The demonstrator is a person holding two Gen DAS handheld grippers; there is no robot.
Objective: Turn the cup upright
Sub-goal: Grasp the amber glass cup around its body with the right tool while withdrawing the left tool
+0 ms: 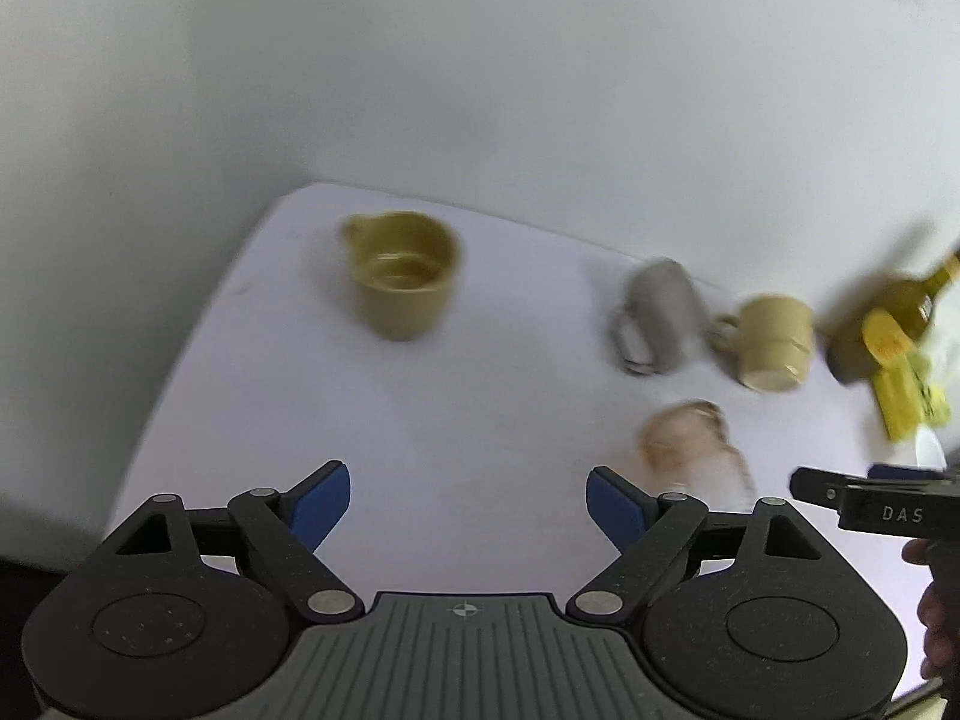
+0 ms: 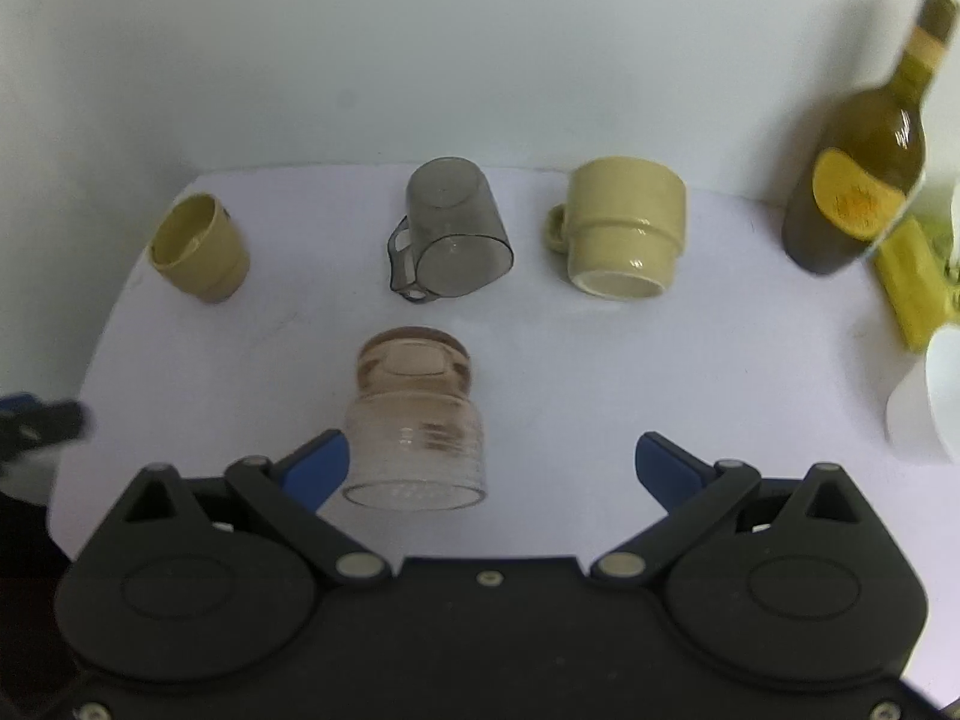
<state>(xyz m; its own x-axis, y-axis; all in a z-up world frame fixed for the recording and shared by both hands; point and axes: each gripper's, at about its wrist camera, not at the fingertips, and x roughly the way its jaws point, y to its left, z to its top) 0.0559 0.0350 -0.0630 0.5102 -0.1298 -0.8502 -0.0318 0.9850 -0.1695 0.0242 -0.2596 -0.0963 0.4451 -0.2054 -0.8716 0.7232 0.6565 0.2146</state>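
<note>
A pink glass cup [image 2: 414, 420] stands upside down on the white table, just ahead of my right gripper [image 2: 489, 468], which is open and empty, left finger beside the cup. Behind it a grey see-through mug [image 2: 450, 234] and a cream mug [image 2: 624, 228] stand upside down. An olive mug [image 2: 201, 246] stands upright at far left. In the blurred left wrist view my left gripper [image 1: 468, 507] is open and empty above the table, with the olive mug [image 1: 402, 273] ahead, the grey mug [image 1: 657, 315], cream mug [image 1: 771, 342] and pink cup [image 1: 690, 441] to its right.
A dark olive bottle [image 2: 864, 180] with a yellow label stands at the right, next to a yellow packet [image 2: 912, 282] and a white object [image 2: 930, 396]. A white wall runs behind the table [image 2: 720, 372]. The right gripper's tip [image 1: 864, 501] shows at the left view's right edge.
</note>
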